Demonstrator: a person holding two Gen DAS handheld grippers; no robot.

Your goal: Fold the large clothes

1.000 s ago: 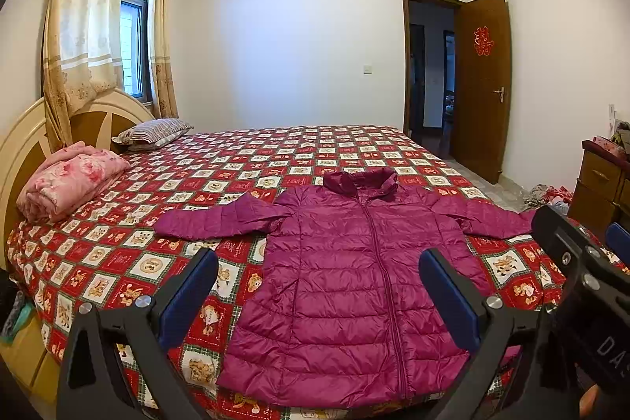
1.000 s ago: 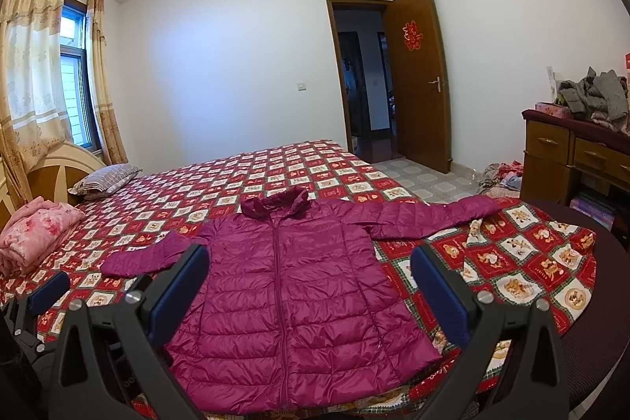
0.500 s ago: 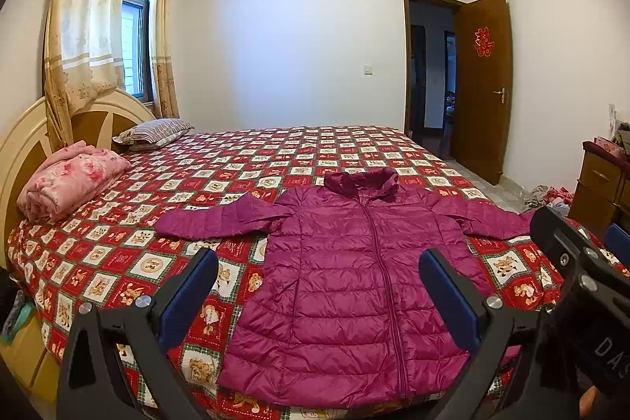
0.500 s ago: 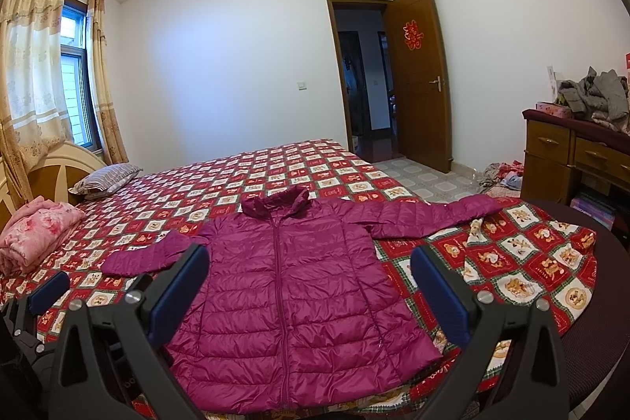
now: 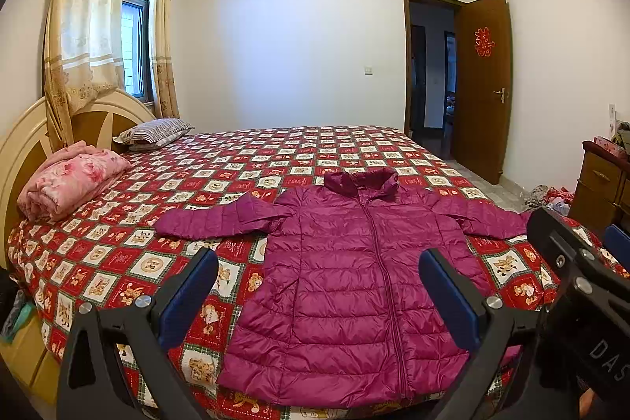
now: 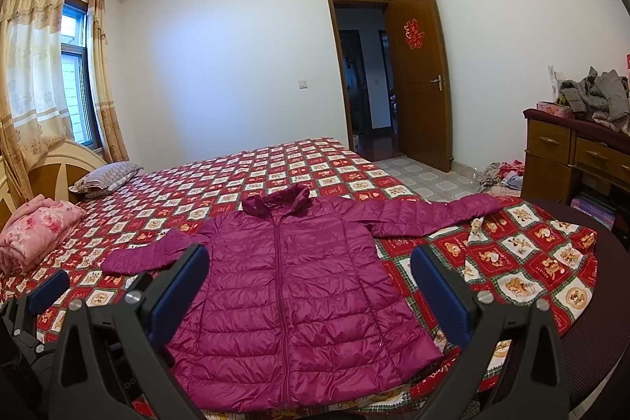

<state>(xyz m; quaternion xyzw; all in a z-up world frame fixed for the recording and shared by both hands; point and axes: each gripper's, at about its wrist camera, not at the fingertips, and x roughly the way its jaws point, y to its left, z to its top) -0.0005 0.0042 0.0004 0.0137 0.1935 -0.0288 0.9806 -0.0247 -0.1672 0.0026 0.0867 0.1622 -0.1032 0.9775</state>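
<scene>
Jacket unmoved; tools equally wide

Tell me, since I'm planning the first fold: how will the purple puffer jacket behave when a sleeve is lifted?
The purple puffer jacket looks quilted and puffy, so it is probably light and floppy. Its shiny shell may slip on the bedspread or spring back from folds.

A bed spread with a red checked quilt of little animal squares fills the room, its cream headboard on the left — a rolled pink floral blanket and a striped pillow lie near it. Gold curtains frame a window behind the headboard. On the far side a brown door with a red paper ornament stands open, and a wooden dresser on the right carries a heap of grey clothes — more cloth lies on the tiled floor beside it.
</scene>
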